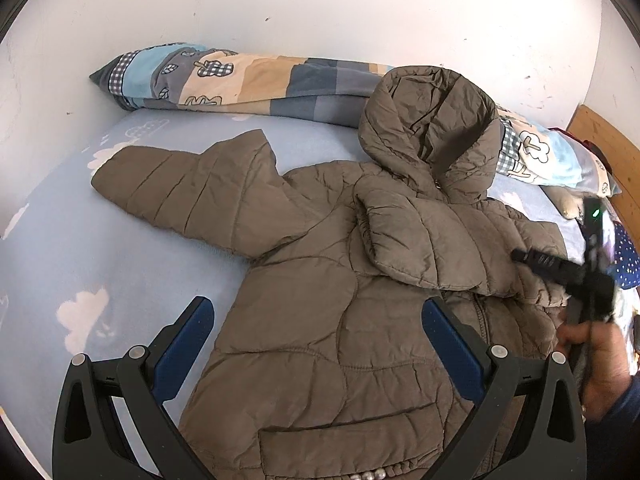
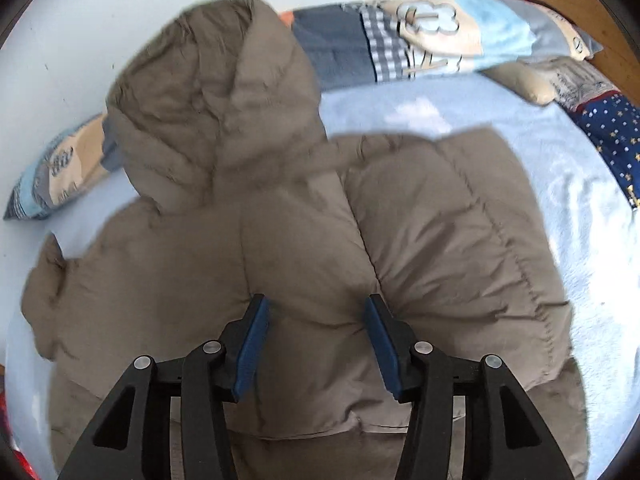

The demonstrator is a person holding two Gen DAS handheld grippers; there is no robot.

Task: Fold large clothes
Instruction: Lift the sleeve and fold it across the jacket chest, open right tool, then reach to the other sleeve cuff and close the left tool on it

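Blue pads line both hand-held grippers, and neither has hold of anything. The right hand-held gripper (image 2: 316, 344) hangs just over the jacket (image 1: 344, 320) with its jaws about half open; the padded cloth lies under and between the pads, not pinched. The left hand-held gripper (image 1: 318, 354) hovers lower over the jacket's body, its jaws spread wide and empty.

Outward from there, the brown quilted jacket lies spread on the bed (image 1: 80, 240), on a light blue sheet with white clouds. One sleeve (image 1: 424, 236) is already laid across the chest, its cuff near the middle. The other sleeve (image 1: 180, 188) stretches out flat to the side, away from the body. The hood (image 1: 432, 128) stands up against a patterned pillow (image 1: 240, 80) by the wall.

My reading is that the fold is at an early stage: one sleeve is in, while the second sleeve, the hood and the doubling of the body are left. The puffy filling will likely spring back unless each fold is pressed down.
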